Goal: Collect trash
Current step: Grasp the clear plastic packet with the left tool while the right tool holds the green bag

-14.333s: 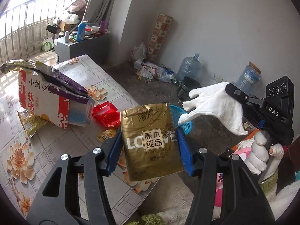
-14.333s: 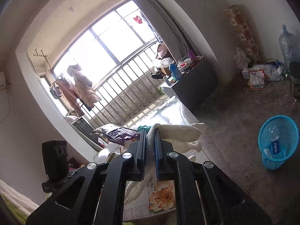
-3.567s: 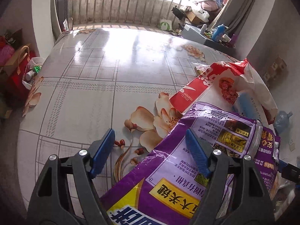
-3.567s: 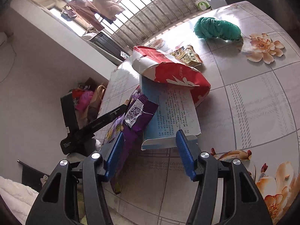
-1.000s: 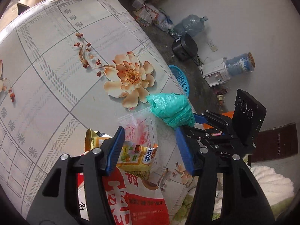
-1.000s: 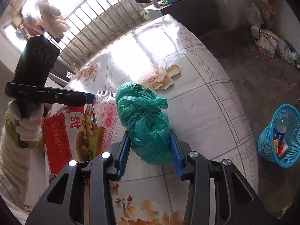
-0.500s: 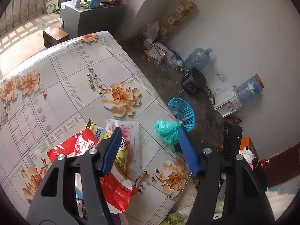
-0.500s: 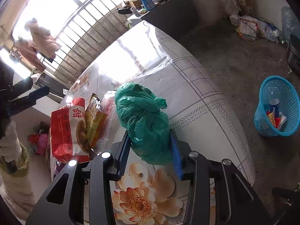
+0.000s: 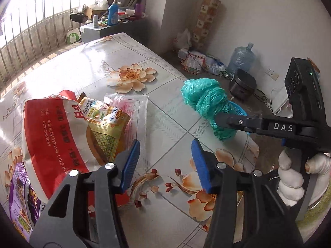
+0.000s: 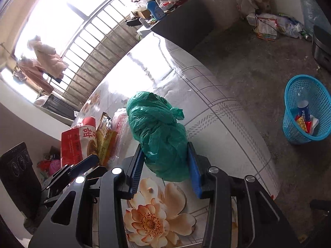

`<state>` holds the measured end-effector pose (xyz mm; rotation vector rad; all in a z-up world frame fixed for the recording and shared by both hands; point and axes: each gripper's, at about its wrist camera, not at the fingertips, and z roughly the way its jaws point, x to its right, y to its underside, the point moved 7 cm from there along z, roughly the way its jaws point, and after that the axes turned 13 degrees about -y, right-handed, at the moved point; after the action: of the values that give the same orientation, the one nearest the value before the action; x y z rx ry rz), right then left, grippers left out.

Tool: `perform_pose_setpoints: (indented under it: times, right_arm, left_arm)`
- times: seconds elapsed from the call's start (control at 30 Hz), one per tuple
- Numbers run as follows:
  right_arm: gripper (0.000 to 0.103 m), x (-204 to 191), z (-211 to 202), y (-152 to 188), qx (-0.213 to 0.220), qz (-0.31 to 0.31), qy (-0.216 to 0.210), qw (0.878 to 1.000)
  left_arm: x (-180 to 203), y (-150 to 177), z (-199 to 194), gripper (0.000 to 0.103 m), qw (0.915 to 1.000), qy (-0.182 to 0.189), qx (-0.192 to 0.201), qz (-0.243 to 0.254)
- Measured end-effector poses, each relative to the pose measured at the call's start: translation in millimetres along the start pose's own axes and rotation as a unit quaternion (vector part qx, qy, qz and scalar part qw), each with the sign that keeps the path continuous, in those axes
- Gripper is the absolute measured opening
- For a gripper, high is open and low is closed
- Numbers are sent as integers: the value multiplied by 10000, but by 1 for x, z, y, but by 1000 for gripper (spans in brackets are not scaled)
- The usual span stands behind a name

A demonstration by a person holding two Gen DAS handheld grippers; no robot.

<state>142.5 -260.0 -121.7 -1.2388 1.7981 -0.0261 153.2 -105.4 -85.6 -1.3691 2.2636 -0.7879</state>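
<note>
A knotted green plastic bag [image 10: 157, 124] is clamped between the blue pads of my right gripper [image 10: 165, 155], just above the flowered table [image 10: 217, 124] near its edge. The left wrist view shows the same green bag [image 9: 204, 97] at the tip of the right gripper [image 9: 219, 122], which a white-gloved hand [image 9: 289, 181] holds. My left gripper [image 9: 165, 144] hovers over the table with its jaws closing and nothing between them. Beside its left finger lie a clear plastic bag [image 9: 134, 107], a yellow snack packet [image 9: 103, 119] and a red-and-white bag [image 9: 51, 128].
A blue mesh basket [image 10: 289, 111] with a bottle and wrappers inside stands on the floor to the right of the table. A purple packet [image 9: 18, 196] lies at the table's near left. Water jugs, a dark pot and clutter line the far wall.
The left gripper has swung round and come lower over the table, now facing the wrappers and the right gripper. Its jaws have narrowed a little. The right gripper still holds the green bag and moved slightly.
</note>
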Motion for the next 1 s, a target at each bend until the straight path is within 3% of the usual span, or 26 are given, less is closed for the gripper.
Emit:
perform_pose_setpoints:
  times: [0.17, 0.33, 0.47, 0.63, 0.77, 1.0]
  right_arm:
    - [40, 8, -8, -1, 104, 110, -47, 9999]
    - [40, 16, -9, 0, 152, 197, -167, 9996]
    - [40, 19, -11, -2, 190, 217, -226, 9993]
    - [40, 24, -13, -3, 253, 288, -339, 9987]
    - [40, 25, -13, -2, 258, 277, -375, 9986]
    - [40, 29, -19, -2, 337, 334, -373, 9982]
  left_arm:
    - [3, 1, 19, 47, 9950, -822, 52, 558]
    - [-5, 6, 39, 45, 9919, -1065, -292, 622]
    - [-16, 1, 41, 34, 9913, -1201, -299, 458]
    - [-26, -2, 44, 22, 9932, -1094, -394, 102]
    - [-23, -4, 47, 0, 9944, -976, -393, -22]
    - [2, 3, 37, 0, 9985, -143, -502, -181]
